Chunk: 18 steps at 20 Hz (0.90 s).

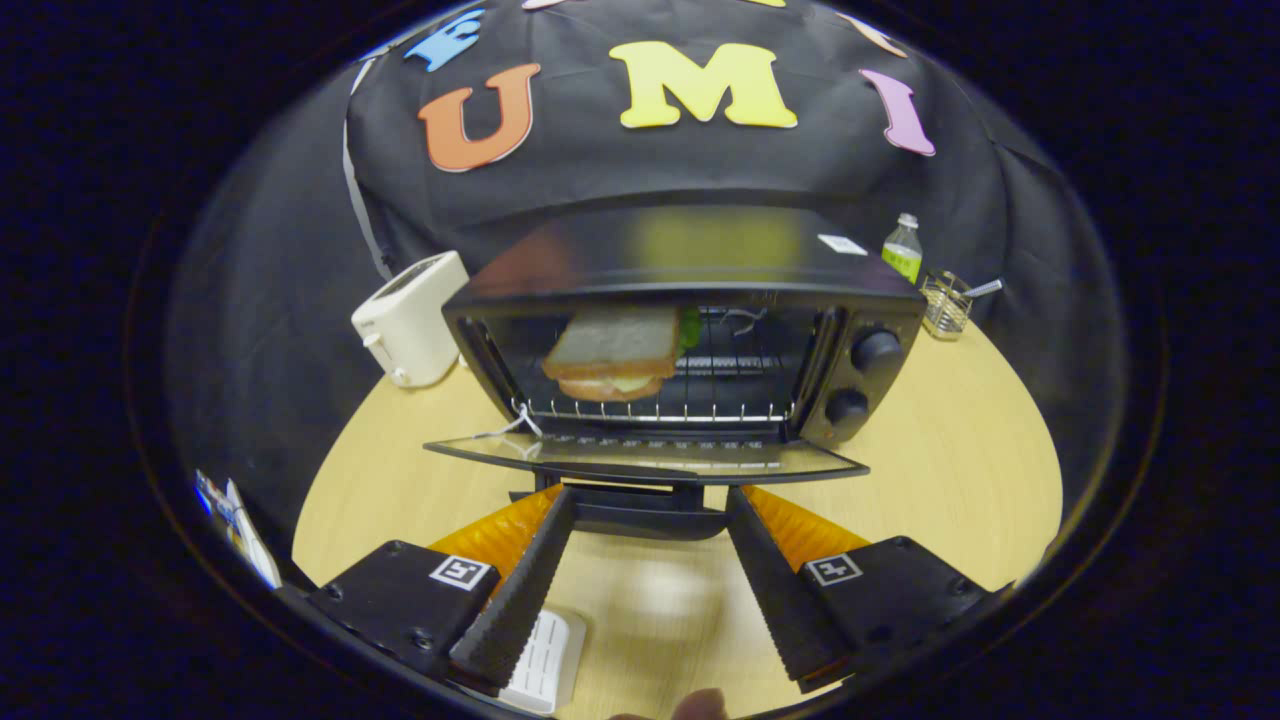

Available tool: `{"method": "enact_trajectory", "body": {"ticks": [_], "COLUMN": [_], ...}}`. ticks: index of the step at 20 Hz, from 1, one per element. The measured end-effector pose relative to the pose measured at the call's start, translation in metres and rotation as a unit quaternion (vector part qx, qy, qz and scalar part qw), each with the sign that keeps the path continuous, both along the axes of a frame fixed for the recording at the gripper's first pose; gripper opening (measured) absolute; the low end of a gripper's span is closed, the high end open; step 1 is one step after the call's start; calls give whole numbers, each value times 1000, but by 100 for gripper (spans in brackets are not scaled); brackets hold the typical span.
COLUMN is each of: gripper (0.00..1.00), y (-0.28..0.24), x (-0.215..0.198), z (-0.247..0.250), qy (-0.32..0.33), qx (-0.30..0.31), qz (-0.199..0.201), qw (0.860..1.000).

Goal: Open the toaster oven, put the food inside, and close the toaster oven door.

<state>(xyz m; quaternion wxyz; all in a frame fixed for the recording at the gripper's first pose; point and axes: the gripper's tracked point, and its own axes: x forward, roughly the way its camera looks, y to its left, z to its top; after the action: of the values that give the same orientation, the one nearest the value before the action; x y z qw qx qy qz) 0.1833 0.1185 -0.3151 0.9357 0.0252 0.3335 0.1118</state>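
Door (645,458) closing was, we judged, the step in hand: the sandwich (612,352) already lay on the rack (700,405) inside the oven (690,340), and the door hung flat open. We would have slid the fingertips under the handle (640,512), lifted evenly, and pushed until it latched without shoving the oven back. Our gripper (648,505) sat low over the table (950,470), pointing level at the handle, jaws spread wide and holding nothing, tips just at the door's front edge.
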Motion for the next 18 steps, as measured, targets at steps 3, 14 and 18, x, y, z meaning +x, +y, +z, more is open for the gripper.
{"method": "enact_trajectory", "body": {"ticks": [3,14,18], "gripper": [99,99,100], "y": [2,1,-16], "x": [27,12,-44], "z": [24,150,210], "qy": [-26,-149,-227], "qx": [2,27,17], "qz": [-6,-39,-51], "qw": [1000,988,972]}}
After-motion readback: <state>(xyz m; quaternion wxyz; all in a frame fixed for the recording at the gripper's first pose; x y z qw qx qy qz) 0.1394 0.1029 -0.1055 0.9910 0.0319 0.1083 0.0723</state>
